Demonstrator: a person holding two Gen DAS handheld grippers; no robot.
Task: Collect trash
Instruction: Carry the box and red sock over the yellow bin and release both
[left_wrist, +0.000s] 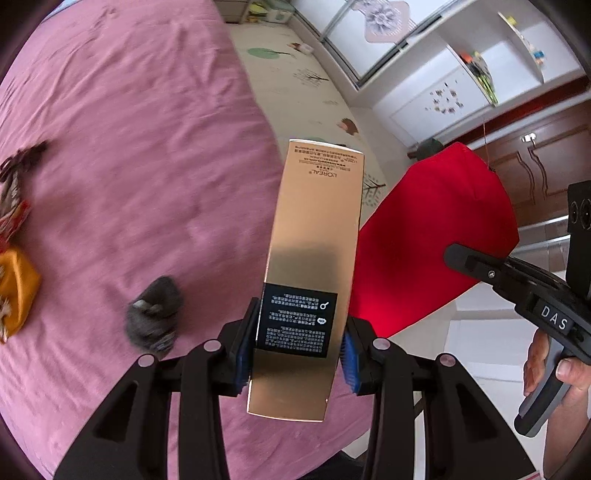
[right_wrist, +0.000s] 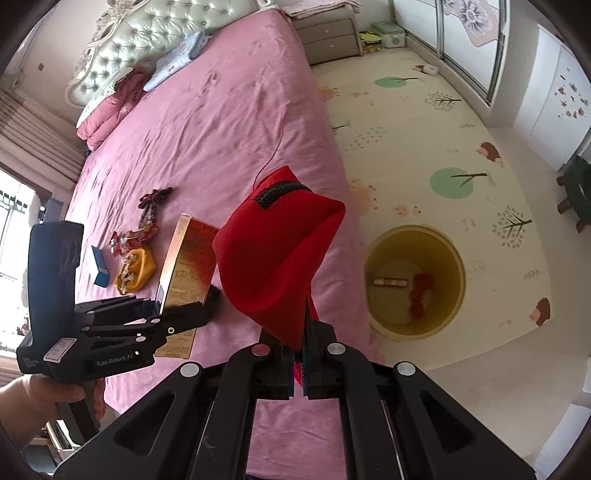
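Observation:
My left gripper (left_wrist: 295, 350) is shut on a tall gold L'Oreal box (left_wrist: 314, 258) and holds it above the pink bed (left_wrist: 129, 166); the box also shows in the right wrist view (right_wrist: 188, 269). My right gripper (right_wrist: 300, 373) is shut on a red fabric pouch (right_wrist: 277, 251) with a black zipper, held above the bed's edge; the pouch also shows in the left wrist view (left_wrist: 432, 236). A yellow trash bin (right_wrist: 415, 280) stands on the floor mat beside the bed, with a small box and a red wrapper inside.
On the bed lie a grey crumpled thing (left_wrist: 155, 314), an orange packet (right_wrist: 135, 271), red wrappers (right_wrist: 135, 236), a blue box (right_wrist: 99, 266) and a dark wrapper (right_wrist: 153, 199). Pillows (right_wrist: 110, 107) sit by the headboard. A green stool (right_wrist: 578, 192) stands at right.

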